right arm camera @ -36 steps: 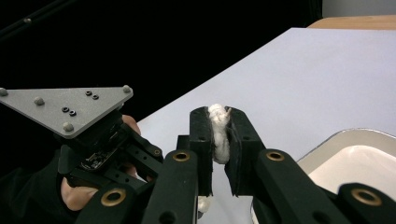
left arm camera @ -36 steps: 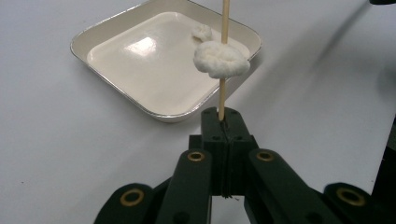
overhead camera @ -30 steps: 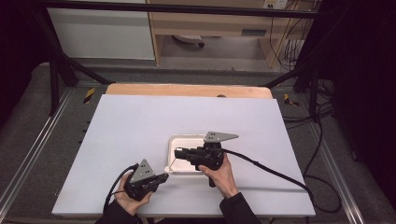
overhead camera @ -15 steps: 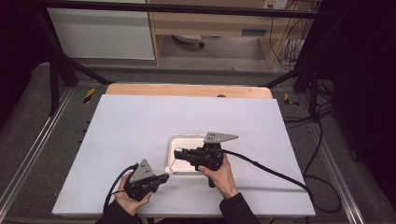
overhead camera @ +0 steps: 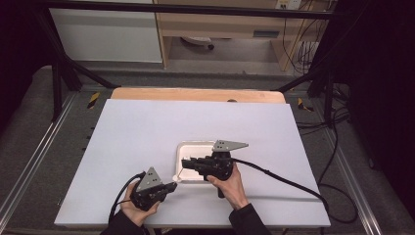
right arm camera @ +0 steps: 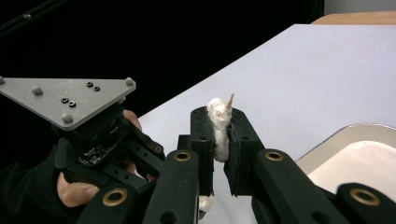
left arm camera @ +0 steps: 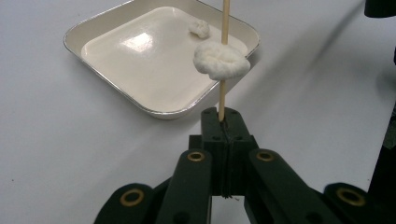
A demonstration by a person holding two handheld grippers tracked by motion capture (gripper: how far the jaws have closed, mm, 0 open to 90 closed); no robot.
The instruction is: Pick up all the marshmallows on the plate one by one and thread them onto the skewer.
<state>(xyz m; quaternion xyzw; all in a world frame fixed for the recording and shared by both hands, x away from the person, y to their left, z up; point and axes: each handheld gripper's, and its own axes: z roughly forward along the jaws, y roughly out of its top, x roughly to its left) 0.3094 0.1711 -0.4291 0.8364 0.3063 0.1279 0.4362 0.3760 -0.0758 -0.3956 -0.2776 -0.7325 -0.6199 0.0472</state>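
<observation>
Marshmallows being threaded onto a wooden skewer (left arm camera: 225,28) at the bench (overhead camera: 147,132).

The left hand-held gripper (left arm camera: 223,122) is clamping the skewer's base, one marshmallow (left arm camera: 220,59) already riding it over the white tray (left arm camera: 116,88); the right hand-held gripper (right arm camera: 219,133) is squeezing a second marshmallow (right arm camera: 218,116) onto the tip. Pushing straight along the stick, without crushing, looks key.

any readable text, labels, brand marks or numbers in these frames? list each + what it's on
None readable.
The white tray, the skewer, the white table and both grippers' jaws and grey plates carry no print.
The small plate on the shelf front behind the table is too small and blurred to tell if it holds text.
</observation>
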